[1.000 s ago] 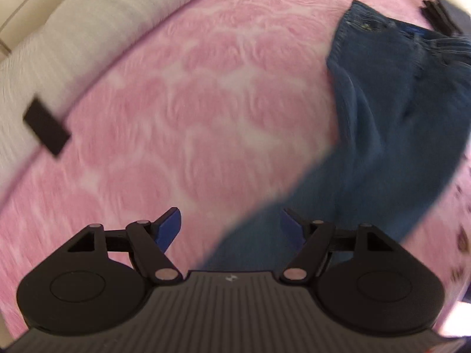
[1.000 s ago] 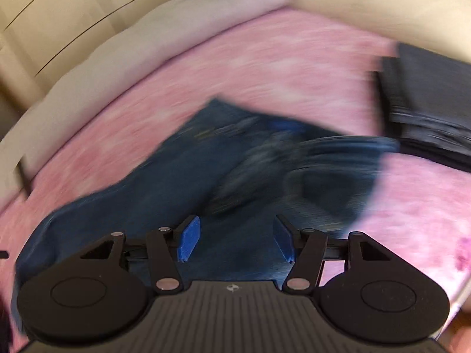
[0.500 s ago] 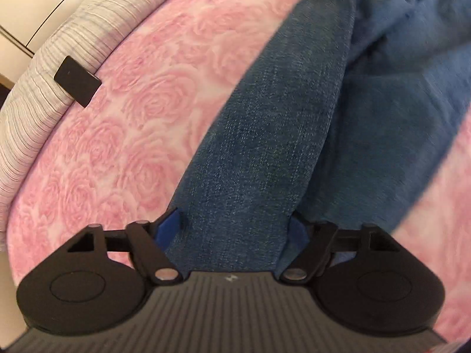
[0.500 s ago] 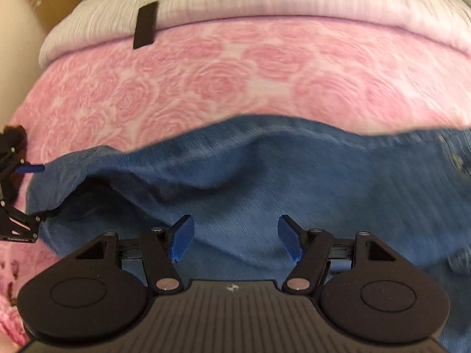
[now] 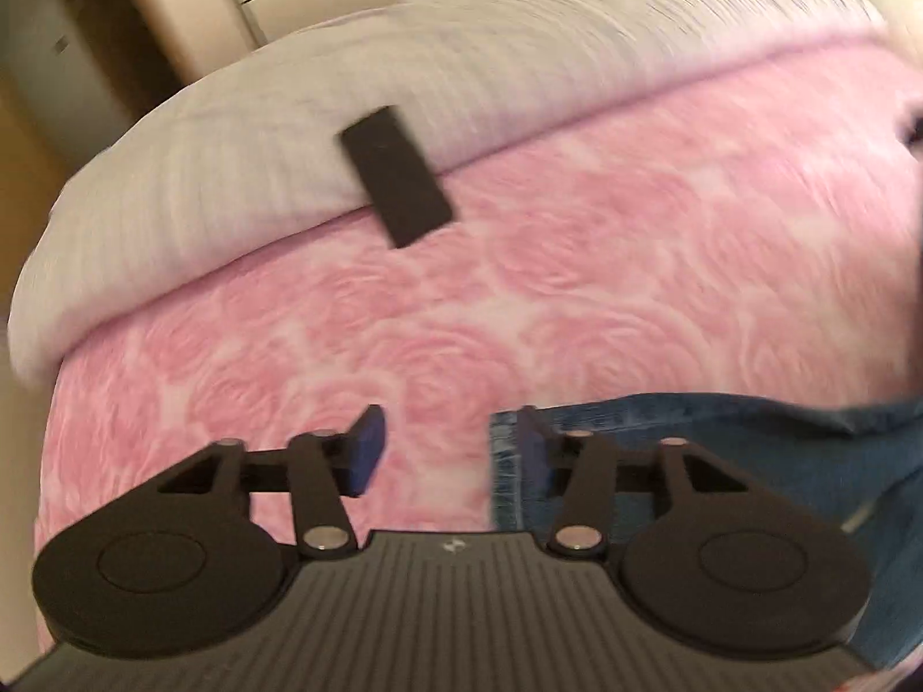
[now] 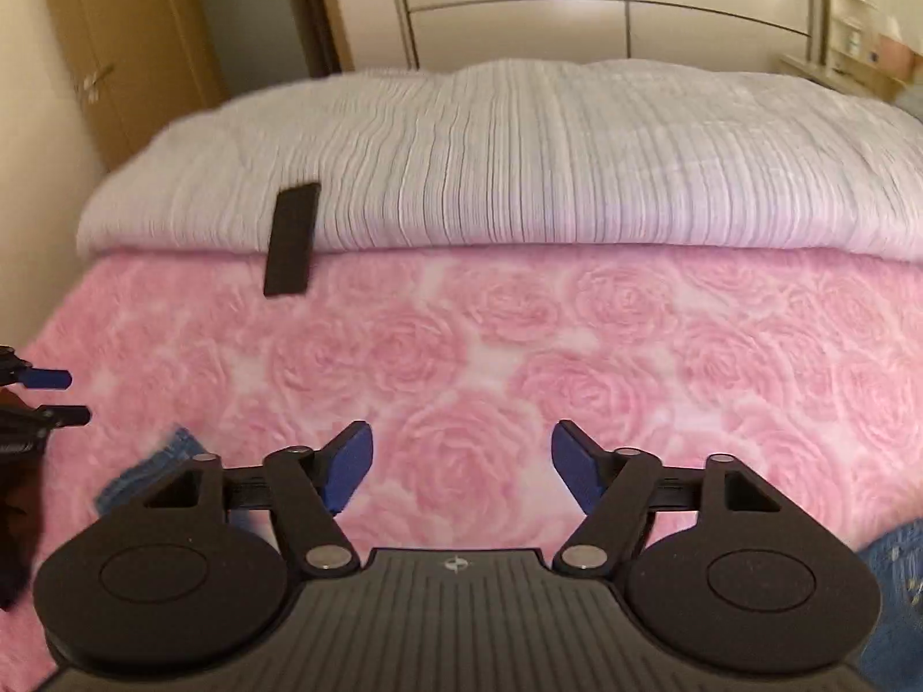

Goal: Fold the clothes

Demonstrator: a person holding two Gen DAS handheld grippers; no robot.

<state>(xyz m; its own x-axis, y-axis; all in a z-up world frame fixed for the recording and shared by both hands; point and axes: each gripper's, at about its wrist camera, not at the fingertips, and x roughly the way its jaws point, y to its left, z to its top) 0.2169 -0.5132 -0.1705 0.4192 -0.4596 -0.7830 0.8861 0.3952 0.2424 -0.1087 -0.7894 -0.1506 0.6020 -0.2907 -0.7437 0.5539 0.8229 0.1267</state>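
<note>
Blue jeans (image 5: 750,450) lie on the pink rose-patterned bedspread (image 5: 519,300); a hem end sits just under my left gripper's right finger. My left gripper (image 5: 447,450) is open, with only bedspread between its fingers. In the right wrist view, bits of the jeans (image 6: 150,467) show at the lower left and the lower right corner, mostly hidden under the gripper body. My right gripper (image 6: 461,467) hangs open over bare bedspread (image 6: 519,357), holding nothing. The left gripper's blue fingertips (image 6: 49,378) poke in at the left edge of that view.
A white ribbed duvet (image 6: 519,161) is bunched along the far side of the bed. A black flat rectangle (image 6: 291,239) leans on its edge, also in the left view as a black rectangle (image 5: 395,190). Cream wardrobe doors (image 6: 577,6) stand behind.
Both grippers pulled back and tilted up from over the jeans. The denim that filled the views now lies low at the edges, and the bedspread and duvet fill the frames.
</note>
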